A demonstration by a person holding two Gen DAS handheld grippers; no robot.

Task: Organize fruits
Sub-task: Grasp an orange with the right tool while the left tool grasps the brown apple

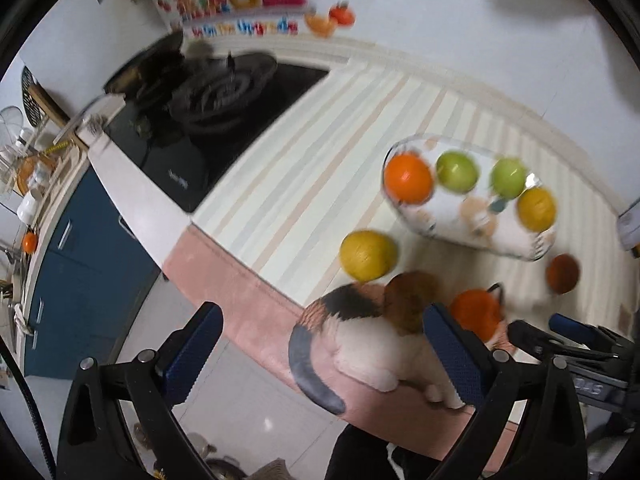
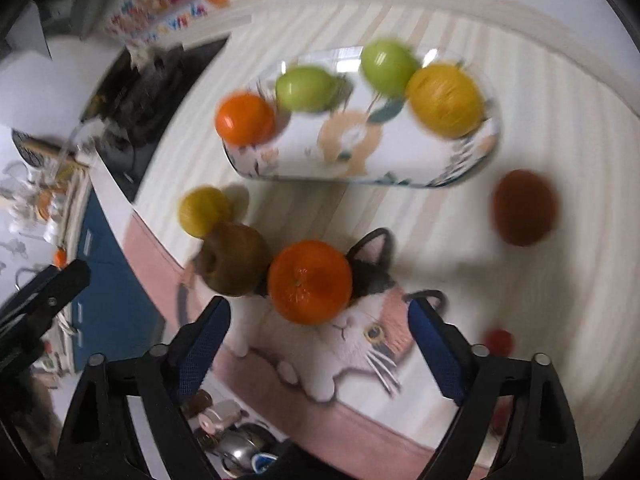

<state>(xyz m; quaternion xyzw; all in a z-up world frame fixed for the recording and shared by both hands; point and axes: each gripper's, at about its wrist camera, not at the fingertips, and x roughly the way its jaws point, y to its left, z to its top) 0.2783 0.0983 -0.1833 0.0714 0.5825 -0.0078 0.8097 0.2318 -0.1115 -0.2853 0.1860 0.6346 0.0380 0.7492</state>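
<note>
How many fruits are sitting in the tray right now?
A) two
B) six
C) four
C: the tray holds an orange, two green apples and a yellow fruit; the other fruits lie outside it on the cloth.

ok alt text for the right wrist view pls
An open claw hangs empty above an orange and a brown fruit on a cat-print mat. Behind them an oval tray holds an orange, two green fruits and a yellow one; another yellow fruit lies loose.
</note>
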